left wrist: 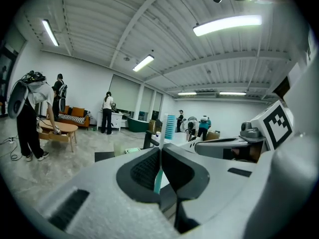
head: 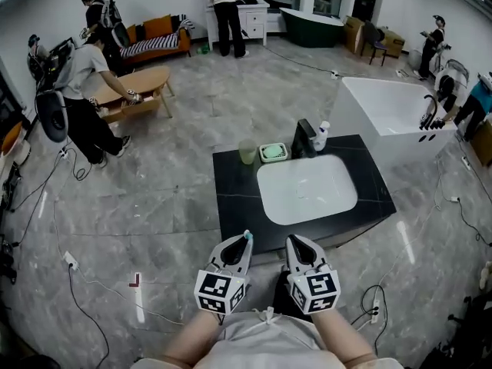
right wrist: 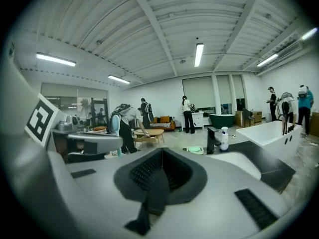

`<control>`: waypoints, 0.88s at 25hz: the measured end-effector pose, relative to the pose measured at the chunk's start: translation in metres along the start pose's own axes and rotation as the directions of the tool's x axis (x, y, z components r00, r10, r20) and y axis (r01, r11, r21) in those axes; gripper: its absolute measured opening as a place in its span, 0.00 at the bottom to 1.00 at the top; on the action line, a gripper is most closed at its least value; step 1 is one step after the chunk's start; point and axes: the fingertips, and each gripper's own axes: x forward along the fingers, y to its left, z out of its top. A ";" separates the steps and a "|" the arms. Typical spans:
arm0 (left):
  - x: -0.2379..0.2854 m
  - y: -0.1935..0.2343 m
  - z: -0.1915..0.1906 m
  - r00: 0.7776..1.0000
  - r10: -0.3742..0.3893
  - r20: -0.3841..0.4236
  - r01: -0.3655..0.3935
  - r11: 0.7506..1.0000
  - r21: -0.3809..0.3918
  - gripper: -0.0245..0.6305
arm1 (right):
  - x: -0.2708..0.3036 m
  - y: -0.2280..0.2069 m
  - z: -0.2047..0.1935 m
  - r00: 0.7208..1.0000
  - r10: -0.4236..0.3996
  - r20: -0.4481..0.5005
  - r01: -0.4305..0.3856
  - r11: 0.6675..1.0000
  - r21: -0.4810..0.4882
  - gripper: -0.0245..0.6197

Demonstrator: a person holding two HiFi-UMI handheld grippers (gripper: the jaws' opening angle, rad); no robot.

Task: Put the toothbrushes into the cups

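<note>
Two grippers, the left gripper (head: 244, 241) and the right gripper (head: 297, 241). One toothbrush (left wrist: 169, 126). On the desk (head: 234, 206): one green cup (head: 247, 152) at 11 o'clock, one soap dish (head: 273, 152), one black faucet (head: 304, 139) and one white bottle (head: 320, 135) near 12 o'clock, and one white basin (head: 306, 188).

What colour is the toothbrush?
The toothbrush is light blue and white; the left gripper view shows it best.

A toothbrush (left wrist: 169, 126) with a teal handle and light blue bristles stands upright, its handle pinched between the closed jaws of the left gripper (left wrist: 160, 151). One pale green cup (head: 247, 152) stands upright near the far left corner of the black worktop (head: 231, 206).
</note>
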 end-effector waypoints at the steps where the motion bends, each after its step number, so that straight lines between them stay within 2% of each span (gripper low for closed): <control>1: 0.009 0.005 0.003 1.000 0.021 0.003 -0.021 1.000 -0.002 0.08 | 0.010 -0.007 0.003 1.000 0.018 0.000 -0.018 1.000 -0.004 0.08; 8: 0.083 0.031 0.023 0.983 0.181 0.018 -0.180 0.983 -0.029 0.08 | 0.081 -0.071 0.025 0.987 0.156 -0.026 -0.157 0.987 -0.040 0.08; 13: 0.128 0.044 0.033 0.951 0.306 0.037 -0.304 0.951 -0.062 0.08 | 0.127 -0.114 0.043 0.965 0.258 -0.045 -0.261 0.962 -0.077 0.08; 18: 0.163 0.051 0.036 0.927 0.372 0.040 -0.366 0.925 -0.106 0.08 | 0.161 -0.141 0.052 0.942 0.328 -0.072 -0.334 0.937 -0.103 0.08; 22: 0.183 0.059 0.035 0.918 0.395 0.048 -0.386 0.913 -0.134 0.08 | 0.183 -0.151 0.054 0.928 0.361 -0.093 -0.370 0.924 -0.095 0.08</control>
